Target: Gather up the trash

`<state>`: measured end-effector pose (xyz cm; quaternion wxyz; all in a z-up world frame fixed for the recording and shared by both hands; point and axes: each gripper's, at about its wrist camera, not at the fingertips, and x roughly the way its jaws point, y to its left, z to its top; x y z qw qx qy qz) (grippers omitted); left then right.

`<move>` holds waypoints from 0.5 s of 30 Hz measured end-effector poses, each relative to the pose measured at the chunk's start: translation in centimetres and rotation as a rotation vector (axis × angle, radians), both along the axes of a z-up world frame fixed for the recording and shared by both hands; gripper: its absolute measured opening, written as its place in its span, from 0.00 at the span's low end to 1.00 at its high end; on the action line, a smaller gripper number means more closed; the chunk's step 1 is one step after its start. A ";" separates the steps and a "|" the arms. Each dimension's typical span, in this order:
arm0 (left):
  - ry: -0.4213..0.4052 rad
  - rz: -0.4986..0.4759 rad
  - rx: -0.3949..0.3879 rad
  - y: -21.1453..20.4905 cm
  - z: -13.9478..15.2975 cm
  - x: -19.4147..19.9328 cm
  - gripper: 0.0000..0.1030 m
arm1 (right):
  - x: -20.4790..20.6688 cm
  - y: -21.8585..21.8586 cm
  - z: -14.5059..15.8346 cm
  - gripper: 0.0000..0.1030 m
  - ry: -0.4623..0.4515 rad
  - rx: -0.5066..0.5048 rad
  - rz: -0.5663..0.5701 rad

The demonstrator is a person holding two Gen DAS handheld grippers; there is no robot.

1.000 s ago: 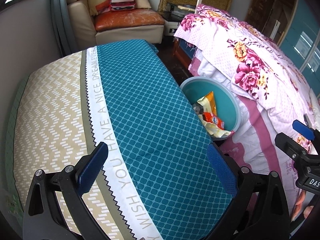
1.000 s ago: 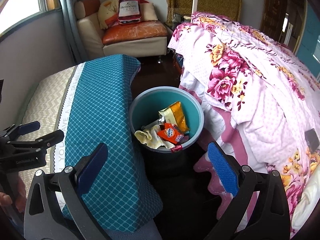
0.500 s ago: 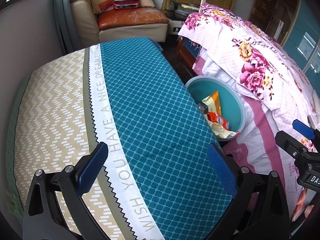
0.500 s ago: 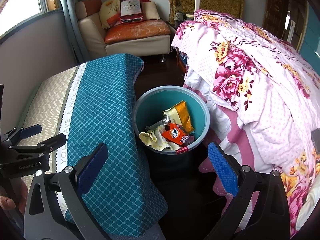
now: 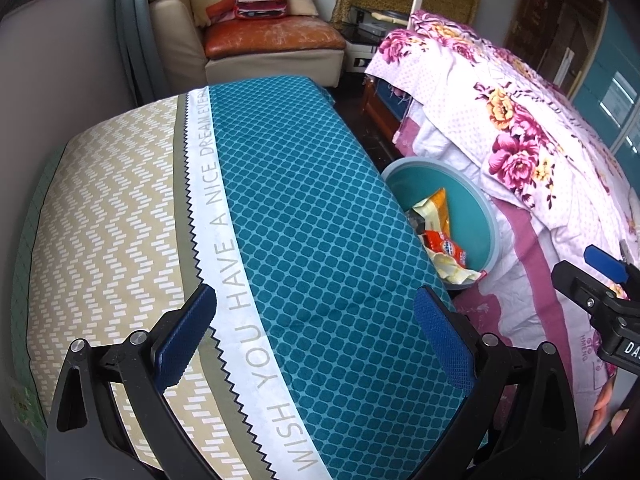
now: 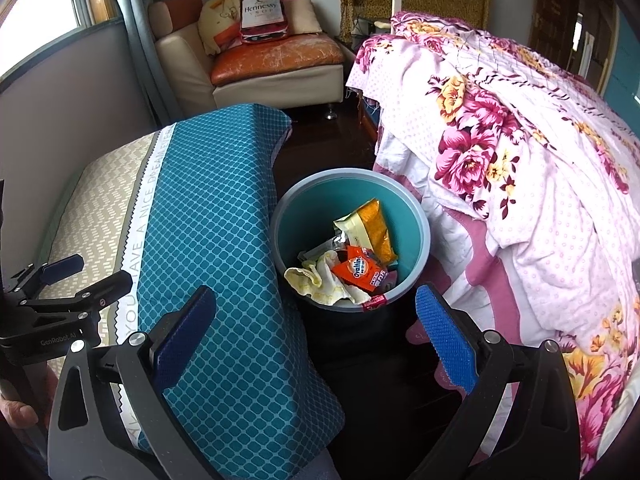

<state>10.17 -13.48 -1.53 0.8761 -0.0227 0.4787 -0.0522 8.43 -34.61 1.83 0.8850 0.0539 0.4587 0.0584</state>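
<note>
A teal waste bin [image 6: 420, 224] stands on the dark floor between the covered table and the bed; it also shows in the left wrist view [image 5: 474, 200]. It holds an orange Ovaltine packet [image 6: 360, 272], a yellow-orange snack bag [image 6: 368, 228] and a crumpled cream cloth [image 6: 320, 280]. My right gripper [image 6: 316, 336] is open and empty, above and in front of the bin. My left gripper [image 5: 316, 332] is open and empty over the table's teal cloth [image 5: 300, 220], left of the bin.
A bed with a pink floral quilt [image 6: 520, 152] fills the right. A cream and orange sofa [image 6: 276, 64] with a large Hennessy bottle-shaped cushion [image 6: 262, 12] stands at the back. The grey wall and curtain [image 6: 136, 48] are on the left.
Both grippers have drifted slightly forward and right; the bin sits a little farther right in each view. Both stay open and empty.
</note>
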 end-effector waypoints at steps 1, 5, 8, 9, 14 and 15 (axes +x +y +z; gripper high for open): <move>-0.001 0.002 -0.005 0.2 -0.1 0.0 0.96 | 0.0 0.0 0.0 0.93 0.001 0.001 -0.001; -0.006 0.011 -0.004 0.5 -0.3 0.2 0.96 | 0.4 0.0 -0.5 0.93 0.007 0.006 -0.011; -0.007 0.017 0.007 0.6 -0.5 0.2 0.96 | 0.5 -0.2 -0.8 0.93 0.012 0.010 -0.011; -0.007 0.019 0.011 0.6 -0.6 0.3 0.96 | 0.6 -0.1 -0.9 0.93 0.015 0.012 -0.011; -0.004 0.025 0.015 0.8 -0.9 0.4 0.96 | 0.8 -0.2 -1.4 0.93 0.031 0.013 -0.013; -0.002 0.025 0.015 0.8 -1.0 0.4 0.96 | 0.8 -0.2 -1.4 0.93 0.031 0.013 -0.013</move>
